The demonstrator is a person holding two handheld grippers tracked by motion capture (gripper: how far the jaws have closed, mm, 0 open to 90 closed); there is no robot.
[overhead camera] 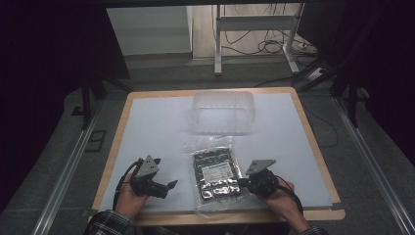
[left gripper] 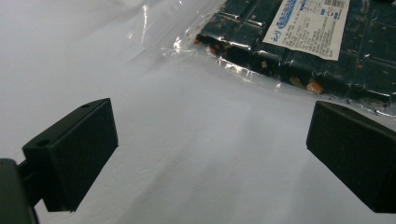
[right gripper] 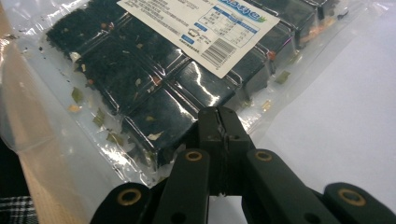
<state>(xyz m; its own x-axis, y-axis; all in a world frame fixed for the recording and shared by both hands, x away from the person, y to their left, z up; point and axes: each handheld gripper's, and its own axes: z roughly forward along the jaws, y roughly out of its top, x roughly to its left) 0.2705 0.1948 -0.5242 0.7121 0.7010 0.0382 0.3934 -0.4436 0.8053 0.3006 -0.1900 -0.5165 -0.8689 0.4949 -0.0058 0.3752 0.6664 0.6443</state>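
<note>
A clear plastic bag (overhead camera: 218,174) of dark pressed blocks with a white label lies flat near the table's front edge. In the left gripper view the bag (left gripper: 299,42) is ahead and to the right, beyond the jaws. My left gripper (overhead camera: 171,185) rests just left of it, open (left gripper: 210,154) with bare white surface between its jaws. My right gripper (overhead camera: 243,183) is at the bag's right edge. In its own view it is shut (right gripper: 219,121), with its tips over the clear margin of the bag (right gripper: 154,79). Whether film is pinched cannot be told.
A clear plastic tub (overhead camera: 224,112) stands at the back middle of the white mat (overhead camera: 156,127). The wooden table rim (overhead camera: 313,214) runs close in front of both hands. Dark floor, cables and a stand lie beyond the table.
</note>
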